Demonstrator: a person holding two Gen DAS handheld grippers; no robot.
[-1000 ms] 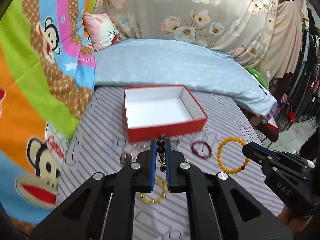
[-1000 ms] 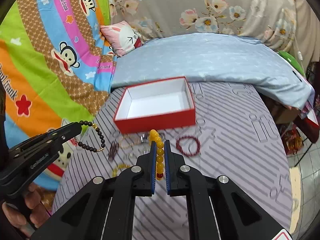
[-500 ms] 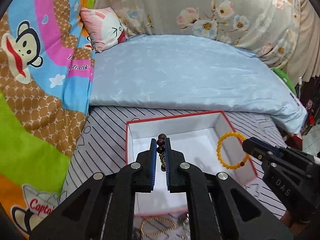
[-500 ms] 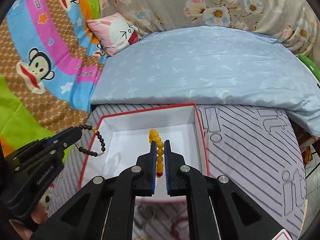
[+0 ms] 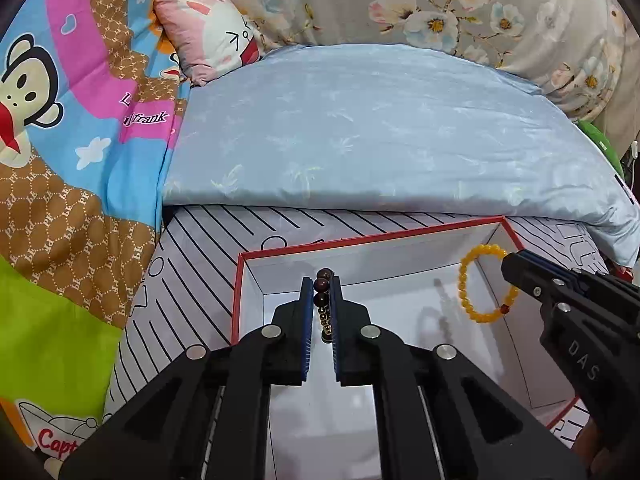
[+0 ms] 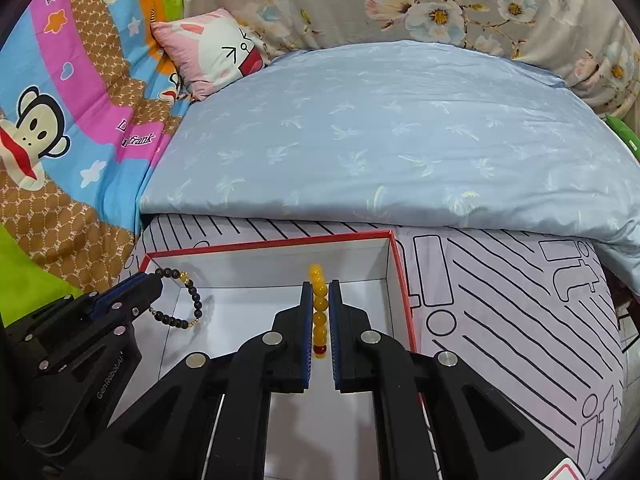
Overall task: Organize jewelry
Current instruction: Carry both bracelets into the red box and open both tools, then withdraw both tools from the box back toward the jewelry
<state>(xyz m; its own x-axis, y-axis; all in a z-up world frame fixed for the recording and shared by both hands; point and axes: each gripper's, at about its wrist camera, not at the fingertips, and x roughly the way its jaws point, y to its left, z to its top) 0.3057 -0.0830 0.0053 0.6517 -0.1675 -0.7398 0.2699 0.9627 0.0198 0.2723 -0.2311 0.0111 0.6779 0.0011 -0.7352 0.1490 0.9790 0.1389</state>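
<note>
The left tongs (image 5: 320, 292) pinch a dark bead bracelet (image 6: 182, 300), and the right tongs (image 6: 320, 300) pinch a yellow bead bracelet (image 5: 482, 280). Both loops hang on edge over the red box (image 5: 360, 240) on the bed, facing sideways.

A home bedroom: cartoon quilt (image 5: 72, 152), pillow (image 5: 208, 48), floral bedding (image 6: 440, 12).

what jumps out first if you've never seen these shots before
Two black tools hang over an open red box with a white inside. The left tool is shut on a dark bead bracelet, the right tool on a yellow bead bracelet. Behind the box lie a pale blue quilt and, at left, a bright cartoon monkey blanket.
</note>
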